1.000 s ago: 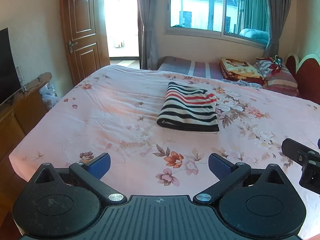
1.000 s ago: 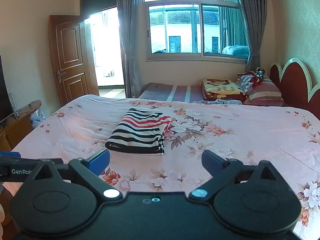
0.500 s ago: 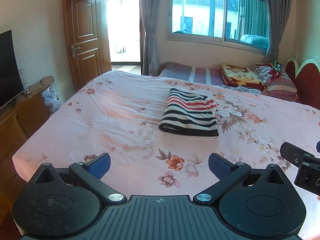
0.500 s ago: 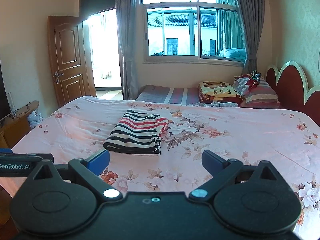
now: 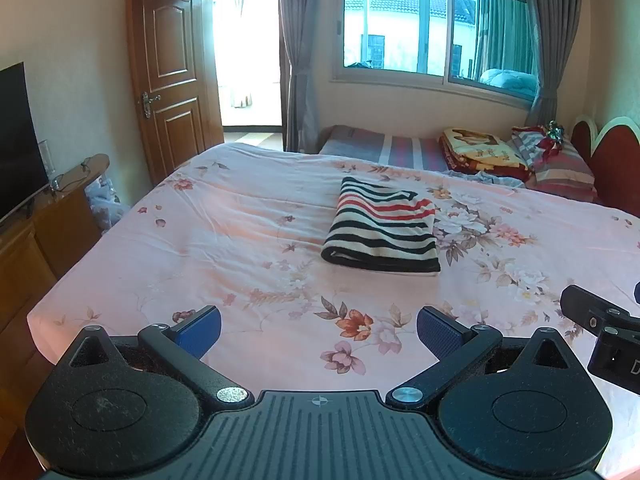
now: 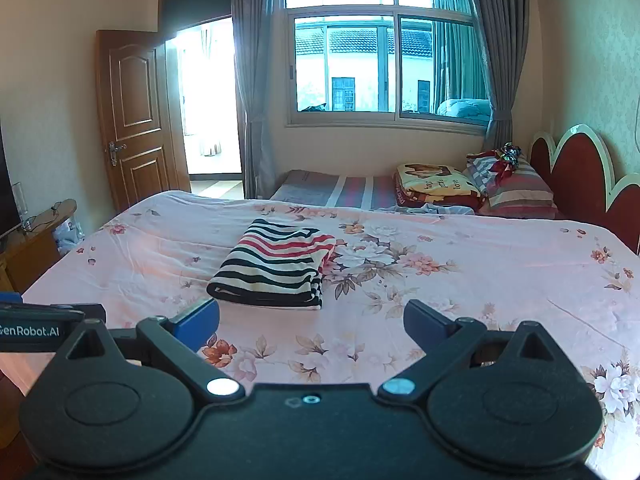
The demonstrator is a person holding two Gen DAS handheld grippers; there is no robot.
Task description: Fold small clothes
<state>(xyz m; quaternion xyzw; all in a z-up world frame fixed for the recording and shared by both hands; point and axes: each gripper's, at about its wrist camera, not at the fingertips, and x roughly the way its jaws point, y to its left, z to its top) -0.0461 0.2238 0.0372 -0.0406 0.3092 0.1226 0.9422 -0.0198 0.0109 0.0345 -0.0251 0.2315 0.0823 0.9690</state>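
Across the lower two thirds of both views the bed [image 5: 208, 240] is spread with a pink floral cover, and nothing loose is seen waiting on it. At the centre of the left wrist frame, and left of centre in the right wrist frame, the striped garment [image 5: 382, 228] is laid flat as a compact folded rectangle, so the fold is judged to be done; nothing further to fold is shown. Along the bottom edge the left tool [image 5: 318, 326] is held wide and empty, well apart from the garment, and the right tool [image 6: 312, 318] is likewise held wide with nothing between its pads. Compared with the earlier frames, the garment is seen lower and farther off, more of the window and wall is taken in, and both tools are judged to have been drawn back and raised.
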